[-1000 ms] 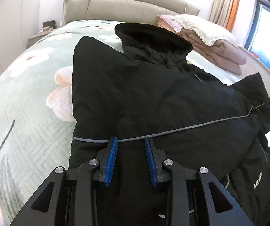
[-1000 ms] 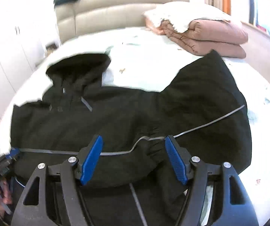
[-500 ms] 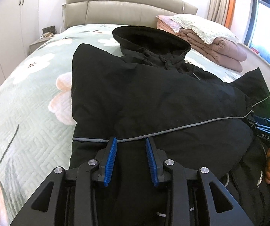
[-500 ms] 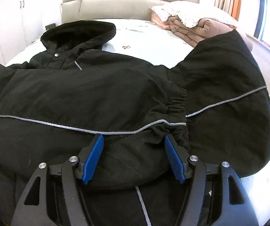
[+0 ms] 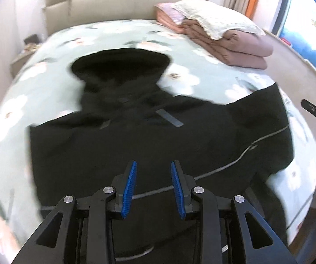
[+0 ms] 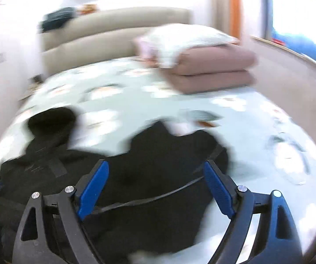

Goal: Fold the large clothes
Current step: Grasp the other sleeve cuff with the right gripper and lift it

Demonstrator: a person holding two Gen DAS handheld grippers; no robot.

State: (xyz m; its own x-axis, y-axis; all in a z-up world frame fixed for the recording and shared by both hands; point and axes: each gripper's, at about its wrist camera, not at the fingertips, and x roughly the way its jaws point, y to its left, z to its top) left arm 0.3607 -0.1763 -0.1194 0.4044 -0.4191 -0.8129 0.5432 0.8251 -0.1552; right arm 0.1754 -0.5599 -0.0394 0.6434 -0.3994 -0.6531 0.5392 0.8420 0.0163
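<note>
Jacket [image 5: 135, 145] lies spread across the near half of the bed [image 5: 47, 83], hood [image 5: 120, 66] pointing toward the headboard [image 5: 124, 4], one sleeve [image 5: 265, 118] reaching out toward the bed's right edge. A thin grey piping line [image 5: 224, 167] runs across the body. Folded quilts [image 5: 230, 44] with a pillow on top sit at the far right corner, well apart from the cloth.

My left gripper [image 5: 153, 187] hangs over the jacket near its hem, jaws a little apart with nothing between them. My right gripper [image 6: 155, 187] is above the sleeve side, jaws wide apart, also empty. Both views are smeared by motion, the right one badly.

I judge the step in hand to be bringing that sleeve in over the body. To do it well I would pinch the sleeve near its cuff end, not mid-arm, lift only enough to clear the padding, carry it across parallel to the piping, and keep the left gripper pressing the body so the bulky fabric does not drag.

No brand or writing is readable in either view; any lettering is lost to blur.
</note>
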